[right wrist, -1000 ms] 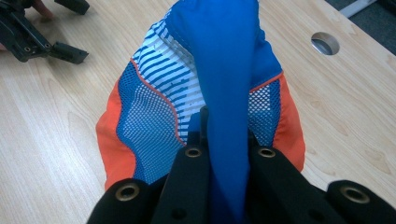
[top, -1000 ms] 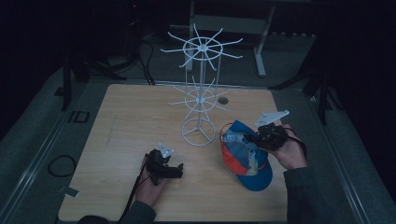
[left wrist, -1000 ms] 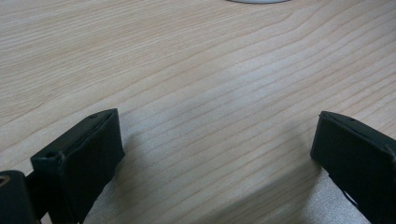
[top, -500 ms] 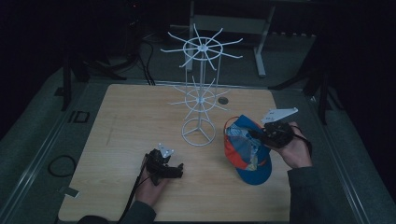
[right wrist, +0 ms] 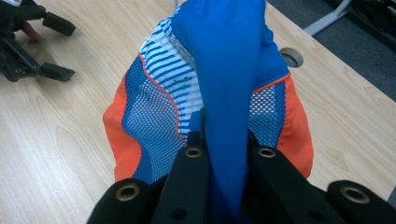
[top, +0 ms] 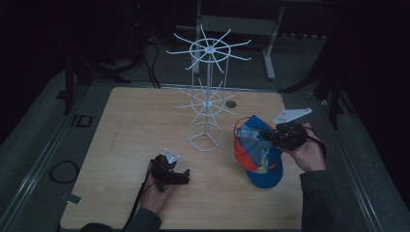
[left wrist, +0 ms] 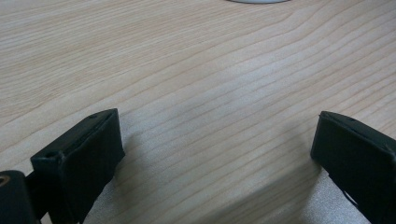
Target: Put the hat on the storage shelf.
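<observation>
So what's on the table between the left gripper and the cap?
Bare wood. In the high view, nothing lies between the left gripper and the cap; the wire rack stands farther back.

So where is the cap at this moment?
In the high view the cap is at the table's right side, just right of the white wire rack, pinched by the right gripper.

Light: I see a dim, dark room.
Table: pale wood top, rounded corners.
Floor: grey carpet around it.
Far side: I make out a white-legged frame and black cables.
Near left: a black cable loop.
</observation>
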A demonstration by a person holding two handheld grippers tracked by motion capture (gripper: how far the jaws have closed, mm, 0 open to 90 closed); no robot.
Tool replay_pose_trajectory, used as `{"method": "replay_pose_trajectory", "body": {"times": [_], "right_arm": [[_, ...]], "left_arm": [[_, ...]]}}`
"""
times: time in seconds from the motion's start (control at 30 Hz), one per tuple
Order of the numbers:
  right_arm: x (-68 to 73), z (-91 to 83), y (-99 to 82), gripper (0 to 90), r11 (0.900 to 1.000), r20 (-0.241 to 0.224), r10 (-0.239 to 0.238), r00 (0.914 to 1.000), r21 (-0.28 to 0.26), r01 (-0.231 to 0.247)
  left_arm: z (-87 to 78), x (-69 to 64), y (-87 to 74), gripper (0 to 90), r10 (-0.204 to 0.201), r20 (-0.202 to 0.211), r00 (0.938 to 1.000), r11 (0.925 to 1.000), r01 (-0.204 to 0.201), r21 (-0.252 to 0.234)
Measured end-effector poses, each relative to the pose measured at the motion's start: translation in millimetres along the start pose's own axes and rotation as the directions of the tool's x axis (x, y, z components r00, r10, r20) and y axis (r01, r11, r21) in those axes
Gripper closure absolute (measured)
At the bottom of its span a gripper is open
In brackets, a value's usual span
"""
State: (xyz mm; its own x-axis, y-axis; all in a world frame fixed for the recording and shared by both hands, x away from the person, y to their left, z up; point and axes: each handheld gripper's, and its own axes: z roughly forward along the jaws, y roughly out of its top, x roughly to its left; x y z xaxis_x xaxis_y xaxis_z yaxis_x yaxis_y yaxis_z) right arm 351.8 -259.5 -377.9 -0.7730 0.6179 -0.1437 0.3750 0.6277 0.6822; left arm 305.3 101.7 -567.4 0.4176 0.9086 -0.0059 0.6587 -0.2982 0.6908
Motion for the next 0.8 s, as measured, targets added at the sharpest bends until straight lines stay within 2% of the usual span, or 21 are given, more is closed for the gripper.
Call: {"method": "replay_pose_trajectory", "body": {"times": [0.8], "right_arm": [[-3.0, -15.2, 11.2, 89.2, 0.9994, 0.032, 0.01, 0.9994, -0.035, -0.009]], "left_arm": [[0.0, 0.0, 0.0, 2.6, 0.0, 0.0, 1.0, 1.0, 0.0, 0.0]]}}
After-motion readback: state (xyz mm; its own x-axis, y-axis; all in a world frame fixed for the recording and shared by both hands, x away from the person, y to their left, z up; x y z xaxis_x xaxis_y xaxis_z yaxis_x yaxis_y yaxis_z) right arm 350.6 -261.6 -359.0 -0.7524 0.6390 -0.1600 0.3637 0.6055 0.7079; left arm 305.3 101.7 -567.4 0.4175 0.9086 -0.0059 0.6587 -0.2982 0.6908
